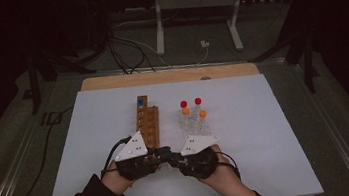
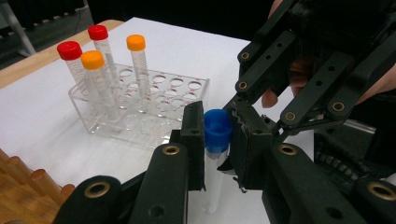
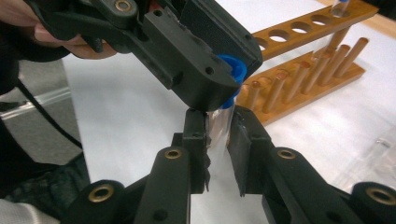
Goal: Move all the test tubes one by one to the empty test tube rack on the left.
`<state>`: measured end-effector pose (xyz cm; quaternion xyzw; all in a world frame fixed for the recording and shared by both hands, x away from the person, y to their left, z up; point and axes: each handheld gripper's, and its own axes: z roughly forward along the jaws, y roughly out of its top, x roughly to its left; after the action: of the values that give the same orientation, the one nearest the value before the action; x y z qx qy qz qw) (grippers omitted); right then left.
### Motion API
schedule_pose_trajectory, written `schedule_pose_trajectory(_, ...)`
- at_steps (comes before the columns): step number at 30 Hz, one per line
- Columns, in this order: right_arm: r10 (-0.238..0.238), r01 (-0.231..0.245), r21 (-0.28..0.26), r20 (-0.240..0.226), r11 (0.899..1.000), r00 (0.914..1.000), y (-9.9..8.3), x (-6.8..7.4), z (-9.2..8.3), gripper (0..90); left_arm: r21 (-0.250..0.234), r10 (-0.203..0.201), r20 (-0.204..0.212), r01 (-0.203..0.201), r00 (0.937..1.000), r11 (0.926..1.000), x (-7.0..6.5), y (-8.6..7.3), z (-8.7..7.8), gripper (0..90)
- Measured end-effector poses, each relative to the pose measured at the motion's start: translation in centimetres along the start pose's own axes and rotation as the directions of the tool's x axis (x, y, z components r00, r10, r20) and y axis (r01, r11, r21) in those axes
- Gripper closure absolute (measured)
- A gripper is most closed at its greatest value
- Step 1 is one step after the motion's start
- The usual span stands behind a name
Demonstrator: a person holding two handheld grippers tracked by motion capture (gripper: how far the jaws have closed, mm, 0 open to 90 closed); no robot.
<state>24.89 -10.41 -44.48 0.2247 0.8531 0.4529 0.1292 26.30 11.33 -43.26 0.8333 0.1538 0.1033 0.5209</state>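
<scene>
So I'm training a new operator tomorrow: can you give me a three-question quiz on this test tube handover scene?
1. True or false: the left gripper is clamped on the blue cap of the tube.
2. Which part of the tube does the right gripper hold? A) the blue cap B) the clear body C) nothing
3. How many capped tubes stand in the clear plastic rack, and what colours are their caps?

Key:
1. True; its jaws sit on either side of the cap.
2. B
3. Four: two red, two orange.
</scene>
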Motion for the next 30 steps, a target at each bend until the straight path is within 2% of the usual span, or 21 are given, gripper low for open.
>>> schedule_pose_trajectory(2, 0.018, -0.018, -0.005, -0.012, 1.0, 0.9998, 0.0, -0.2, -0.1, 74.9, -0.004, 0.002, -0.014, -0.002, 0.9999, 1.0, 0.0, 0.1, -0.1, 77.4)
schedule_pose_trajectory(4, 0.023, -0.023, -0.004, -0.009, 1.0, 0.9997, 0.2, -0.4, -0.3, 67.2, -0.008, 0.009, -0.028, -0.009, 0.9996, 0.9999, 0.2, 0.2, -0.2, 77.5)
schedule_pose_trajectory(8, 0.035, -0.034, -0.056, 0.021, 0.998, 0.9992, 0.6, -1.0, -1.4, 54.8, -0.029, -0.005, -0.054, 0.004, 0.9985, 0.9996, 0.9, 0.4, -0.7, 77.5)
schedule_pose_trajectory(10, 0.037, -0.035, -0.079, 0.019, 0.996, 0.9991, 0.7, -1.4, -1.9, 49.8, -0.055, -0.027, -0.063, 0.024, 0.9977, 0.9982, 1.2, 0.4, -0.9, 77.5)
schedule_pose_trajectory(13, 0.022, -0.02, -0.1, 0.02, 0.995, 0.9996, 0.8, -1.8, -2.7, 41.4, -0.06, -0.039, -0.08, 0.034, 0.9961, 0.9976, 1.7, 0.5, -1.1, 77.5)
schedule_pose_trajectory(15, 0.029, -0.026, -0.106, 0.033, 0.994, 0.999, 0.9, -2.1, -3.0, 35.4, -0.059, -0.043, -0.092, 0.038, 0.9948, 0.9975, 2.1, 0.7, -1.2, 77.5)
schedule_pose_trajectory(19, 0.062, -0.053, -0.119, 0.081, 0.992, 0.9947, 0.8, -2.8, -3.5, 17.4, -0.068, -0.041, -0.113, 0.034, 0.9927, 0.9971, 2.8, 1.4, -1.5, 77.5)
schedule_pose_trajectory(22, 0.087, -0.074, -0.124, 0.104, 0.99, 0.9908, 0.8, -3.3, -3.7, 8.8, -0.079, -0.038, -0.137, 0.027, 0.9898, 0.9965, 3.6, 2.2, -1.9, 77.6)
schedule_pose_trajectory(25, 0.097, -0.082, -0.124, 0.114, 0.989, 0.9888, 0.9, -3.5, -4.0, 4.0, -0.079, -0.027, -0.161, 0.014, 0.9866, 0.9968, 4.1, 2.9, -2.3, 77.5)
schedule_pose_trajectory(30, 0.103, -0.088, -0.13, 0.111, 0.988, 0.9885, 0.9, -3.6, -4.2, 2.4, -0.081, -0.023, -0.206, 0.006, 0.9783, 0.9967, 5.4, 3.9, -2.7, 77.5)
